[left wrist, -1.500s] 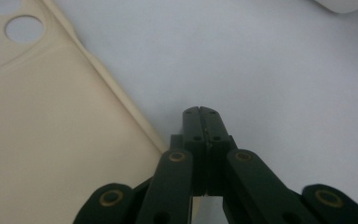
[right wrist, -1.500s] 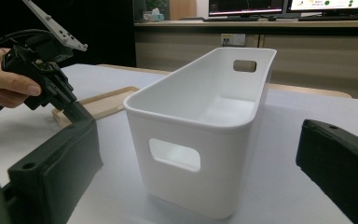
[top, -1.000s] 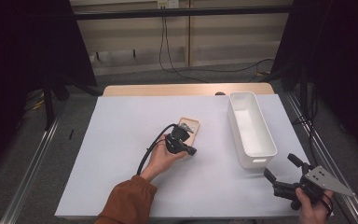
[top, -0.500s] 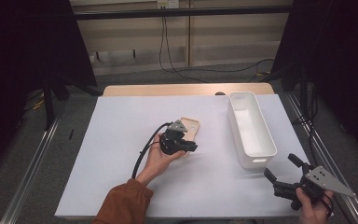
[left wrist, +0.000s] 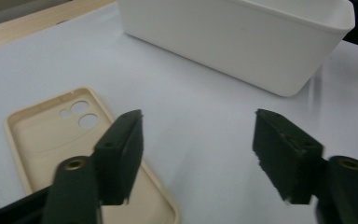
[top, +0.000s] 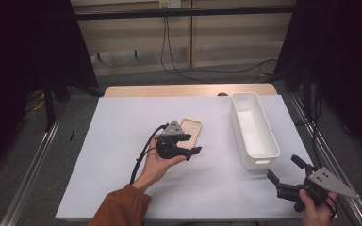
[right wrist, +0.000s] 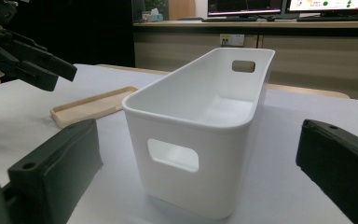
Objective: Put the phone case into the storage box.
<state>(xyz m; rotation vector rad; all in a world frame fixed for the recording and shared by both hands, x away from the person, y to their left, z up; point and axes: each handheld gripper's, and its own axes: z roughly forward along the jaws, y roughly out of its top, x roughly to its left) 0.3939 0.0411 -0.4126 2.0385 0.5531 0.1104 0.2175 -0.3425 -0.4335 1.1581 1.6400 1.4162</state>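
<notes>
Your left tongs (top: 192,143) have just been opening and now stand spread with nothing between the jaws, hovering just beside the beige phone case (top: 189,132), which lies flat on the white desk (top: 113,141) left of the white bin (top: 254,129). Your right tongs (top: 285,173) are spread wide too, empty, near the bin's end by the desk's front right corner.

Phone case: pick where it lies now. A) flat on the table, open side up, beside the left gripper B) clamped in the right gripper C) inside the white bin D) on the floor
A: the phone case lies flat on the table, open side up, with the open left gripper just above it and nothing between its jaws.
</notes>
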